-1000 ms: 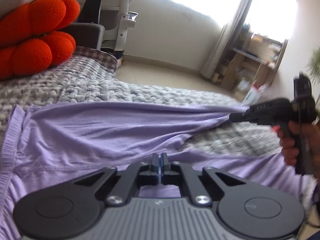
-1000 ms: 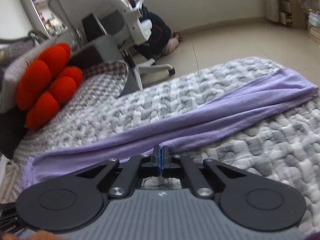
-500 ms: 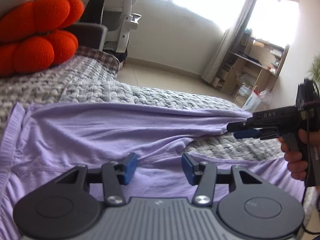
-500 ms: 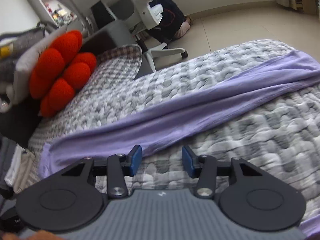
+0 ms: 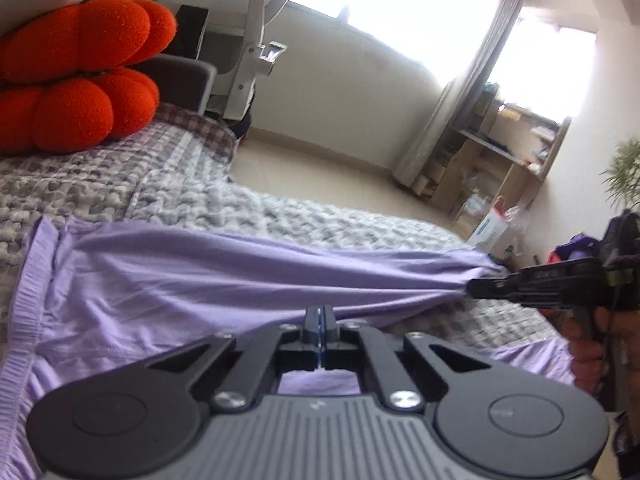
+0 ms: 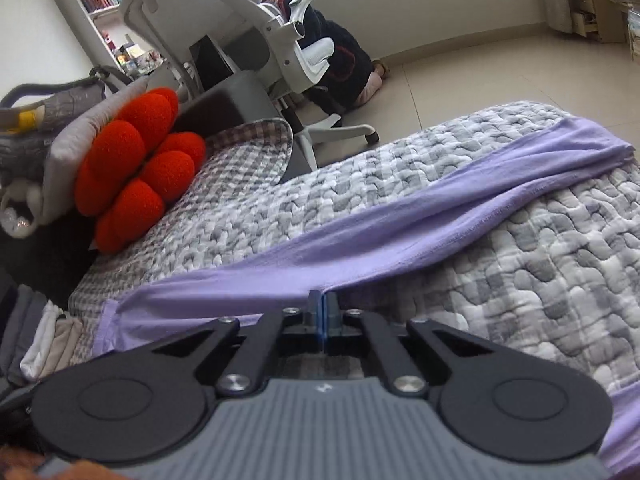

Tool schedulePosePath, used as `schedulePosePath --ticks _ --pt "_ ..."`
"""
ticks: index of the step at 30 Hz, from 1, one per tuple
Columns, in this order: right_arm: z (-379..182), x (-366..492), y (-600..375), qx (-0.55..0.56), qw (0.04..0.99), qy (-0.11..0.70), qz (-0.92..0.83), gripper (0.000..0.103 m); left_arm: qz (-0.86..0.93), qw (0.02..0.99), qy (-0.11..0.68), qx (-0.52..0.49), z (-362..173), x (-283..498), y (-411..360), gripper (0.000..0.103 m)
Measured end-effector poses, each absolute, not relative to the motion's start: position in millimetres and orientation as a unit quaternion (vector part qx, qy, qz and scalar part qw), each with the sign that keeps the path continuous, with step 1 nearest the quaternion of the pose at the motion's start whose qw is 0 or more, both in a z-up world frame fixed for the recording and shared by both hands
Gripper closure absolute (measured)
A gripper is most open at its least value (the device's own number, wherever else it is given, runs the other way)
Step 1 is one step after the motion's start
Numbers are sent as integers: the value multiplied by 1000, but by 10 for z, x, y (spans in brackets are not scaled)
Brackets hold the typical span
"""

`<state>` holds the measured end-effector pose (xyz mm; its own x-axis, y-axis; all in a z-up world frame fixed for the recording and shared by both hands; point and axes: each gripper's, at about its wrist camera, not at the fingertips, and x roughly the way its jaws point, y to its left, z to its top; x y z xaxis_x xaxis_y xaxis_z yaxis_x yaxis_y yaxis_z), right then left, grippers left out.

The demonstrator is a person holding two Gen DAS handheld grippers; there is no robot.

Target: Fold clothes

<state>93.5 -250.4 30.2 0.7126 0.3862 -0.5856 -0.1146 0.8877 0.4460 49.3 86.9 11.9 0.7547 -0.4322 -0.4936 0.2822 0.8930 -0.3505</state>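
We are seeing both pairs of jaws, which were standing apart half a second ago, now clenched. The left gripper (image 5: 322,322) is pinching the lilac trousers (image 5: 192,280) near the middle, and the right gripper (image 6: 323,312) is pinching the lower edge of 1 leg. Judging from that, we are taking hold again for another fold or a straightening pull; which of the 2, these pictures are not settling.

The trousers are lying spread lengthwise across the grey quilted bed cover (image 6: 520,280), waistband towards the orange cushion (image 5: 76,92).

The left view is showing us the right gripper (image 5: 472,290) from outside, the person's hand (image 5: 588,352) on its handle, with the cloth drawn taut into its tip. The right view is showing the leg running on to its far hem and the office chair (image 6: 256,36) beyond.
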Motion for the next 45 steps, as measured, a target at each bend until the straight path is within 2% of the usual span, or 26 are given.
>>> schedulePosePath --ticks 2,4,9,11,12,13,24,29,30,33,38,40,45 --pt "356 966 -2473 171 906 357 150 102 -191 923 305 -135 63 541 877 102" --pt "409 997 -2442 150 906 361 161 90 -190 922 310 -134 43 559 879 102" --pt "580 1181 -2401 86 922 340 162 90 -191 915 328 -136 -37 609 924 102" --pt "568 1326 -2417 37 924 340 169 76 -195 911 331 -147 -72 622 952 102" --pt "539 1392 -2436 10 923 344 172 59 -197 911 331 -149 -77 624 962 101" --pt "510 1458 -2455 -17 921 349 174 56 -199 910 330 -150 -81 625 973 101" --pt "197 2172 -2664 -305 852 379 194 56 -199 912 325 -150 -110 638 981 100" --pt "119 2178 -2660 -343 832 381 211 56 -195 915 323 -142 -101 630 956 100" --pt "118 2143 -2606 -363 823 378 218 57 -194 916 323 -141 -98 628 952 100" --pt "129 2042 -2523 -409 790 379 254 71 -194 916 322 -141 -98 629 953 100" --pt "146 2260 -2477 -387 766 428 284 75 -194 917 320 -139 -99 622 942 100" --pt "168 2364 -2472 -360 756 457 299 93 -195 916 321 -142 -99 621 951 100" --pt "156 2293 -2356 -397 743 443 306 97 -198 913 323 -149 -105 630 976 100"
